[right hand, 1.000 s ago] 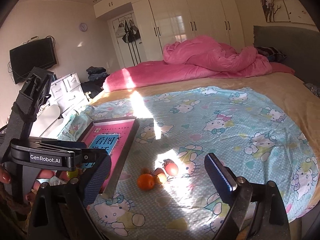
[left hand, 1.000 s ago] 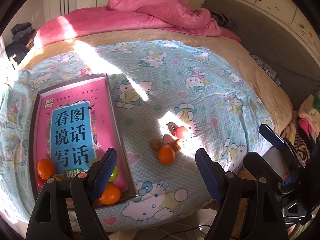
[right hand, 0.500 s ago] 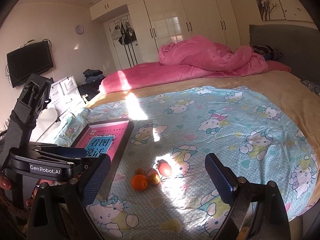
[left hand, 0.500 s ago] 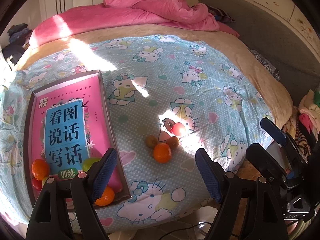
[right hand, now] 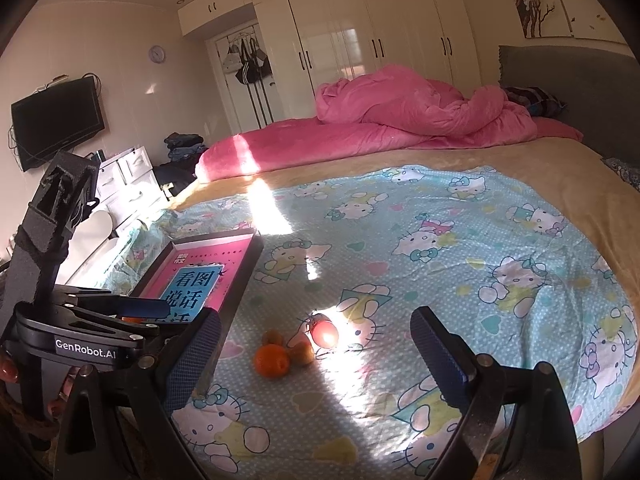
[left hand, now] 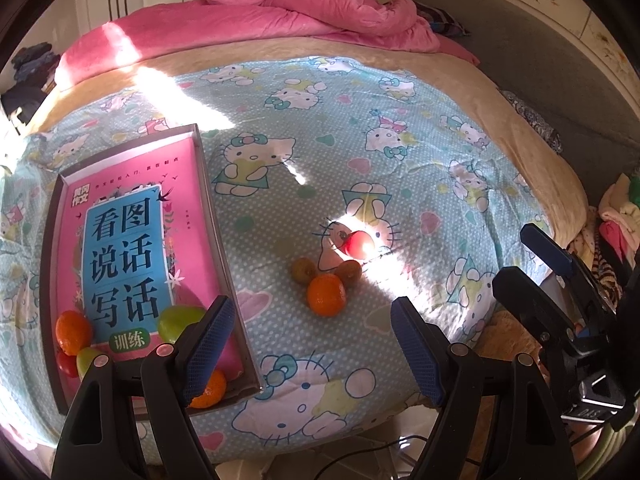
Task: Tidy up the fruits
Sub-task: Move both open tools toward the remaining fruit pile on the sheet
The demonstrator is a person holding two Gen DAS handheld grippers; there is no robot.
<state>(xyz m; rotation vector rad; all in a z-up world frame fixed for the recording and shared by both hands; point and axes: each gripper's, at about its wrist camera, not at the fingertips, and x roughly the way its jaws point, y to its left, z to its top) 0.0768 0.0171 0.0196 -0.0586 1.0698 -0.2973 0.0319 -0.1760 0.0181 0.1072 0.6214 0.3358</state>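
Both my jaws stand spread wide with nothing between them: my left gripper (left hand: 312, 344) hovers over the near edge of the bed, and my right gripper (right hand: 316, 354) hangs beside it, looking across the same patch of cartoon-cat sheet (left hand: 360, 128). Loose on that sheet sits a small cluster of fruit: an orange (left hand: 326, 295) nearest me, two brownish fruits (left hand: 304, 270) just behind it, and a red fruit (left hand: 359, 245) a little farther back in a bright patch of sun. The orange touches the brown ones; the red one lies just apart.

To the left of the cluster lies a shallow grey tray (left hand: 222, 248) with a pink book (left hand: 128, 240) filling most of it. At the tray's near end more fruit is gathered: an orange one (left hand: 73, 332), a green one (left hand: 176, 322), a small red one (left hand: 67, 364), another green (left hand: 89, 360), and another orange (left hand: 210, 392) partly hidden behind my left finger. A pink duvet (right hand: 420, 116) is heaped at the far end of the bed.
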